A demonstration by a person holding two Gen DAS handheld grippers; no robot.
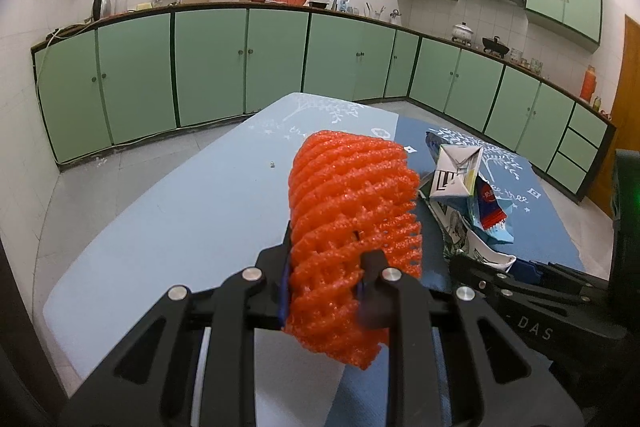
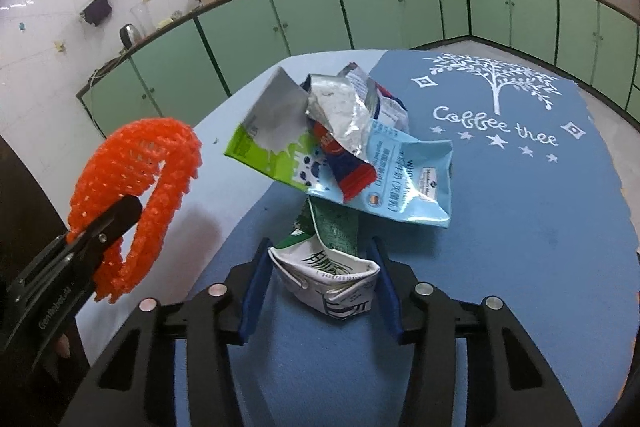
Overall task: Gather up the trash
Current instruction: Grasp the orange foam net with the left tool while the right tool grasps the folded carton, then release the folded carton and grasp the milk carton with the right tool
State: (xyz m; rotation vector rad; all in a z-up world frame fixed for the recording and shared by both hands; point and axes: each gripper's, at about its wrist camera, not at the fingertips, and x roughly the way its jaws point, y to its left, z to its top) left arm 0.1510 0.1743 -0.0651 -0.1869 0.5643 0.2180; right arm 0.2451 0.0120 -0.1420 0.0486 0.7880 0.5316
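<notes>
The left claw (image 1: 326, 267) pinches the light, squashy orange foam net (image 1: 352, 219) aloft at left, while the right claw (image 2: 320, 287) brackets a crumpled, flimsy carton (image 2: 332, 279) on the near table (image 2: 520, 227), apparently unpinched; best gripped across its folded end.

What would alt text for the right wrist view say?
The right gripper straddles a crushed white and green carton on a blue table mat, with a pile of wrappers just beyond. At left, the left gripper holds an orange foam net.
</notes>
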